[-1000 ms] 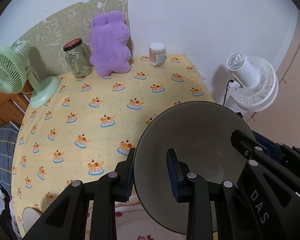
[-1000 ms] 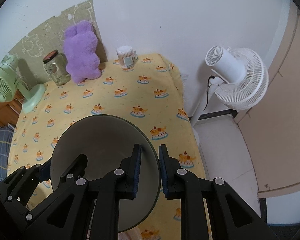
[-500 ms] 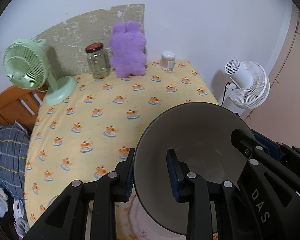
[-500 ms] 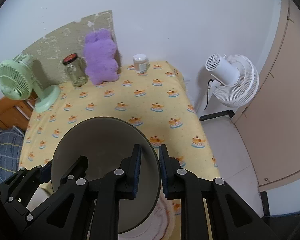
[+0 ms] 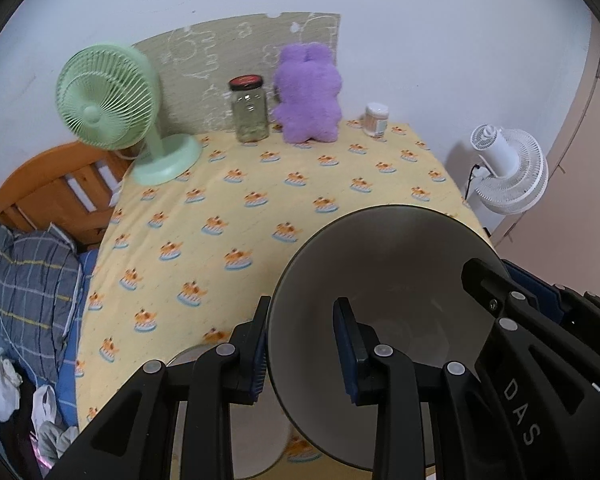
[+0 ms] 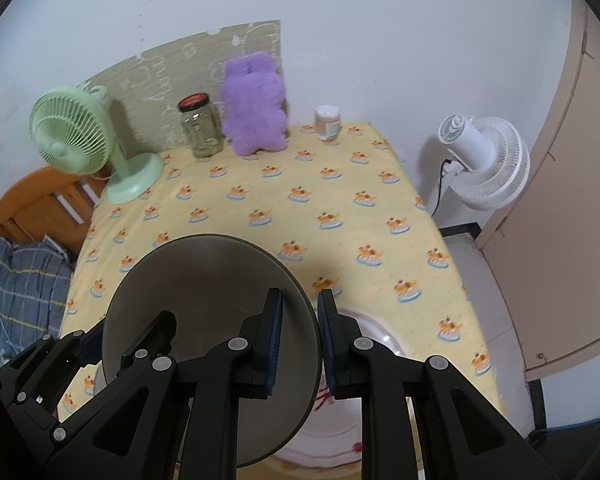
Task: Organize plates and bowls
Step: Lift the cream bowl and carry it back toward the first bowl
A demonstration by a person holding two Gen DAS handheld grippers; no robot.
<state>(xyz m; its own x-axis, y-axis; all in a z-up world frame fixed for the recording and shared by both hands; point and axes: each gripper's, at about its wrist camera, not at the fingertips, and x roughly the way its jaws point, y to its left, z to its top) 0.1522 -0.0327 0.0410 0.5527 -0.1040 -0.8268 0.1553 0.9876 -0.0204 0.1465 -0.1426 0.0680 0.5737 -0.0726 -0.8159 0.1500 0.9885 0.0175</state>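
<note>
A large grey-brown bowl (image 5: pixel 392 264) is held in the air over the near part of the table by both grippers. My left gripper (image 5: pixel 302 344) is shut on its left rim, one finger outside, one inside. My right gripper (image 6: pixel 300 336) is shut on its right rim; the bowl also shows in the right wrist view (image 6: pixel 204 280). Under the bowl a white plate with red marks (image 6: pixel 364 412) lies on the table. Another pale dish (image 5: pixel 188 356) peeks out behind the left fingers.
The yellow patterned tablecloth (image 5: pixel 260 200) carries a green fan (image 5: pixel 112 108), a glass jar (image 5: pixel 250 108), a purple plush (image 5: pixel 308 96) and a small container (image 5: pixel 376 120) along the back wall. A white floor fan (image 6: pixel 484 160) stands right of the table; a bed is on the left.
Both grippers have risen and drawn back toward the near edge with the bowl. More of the table and the white plate beneath have come into view.
</note>
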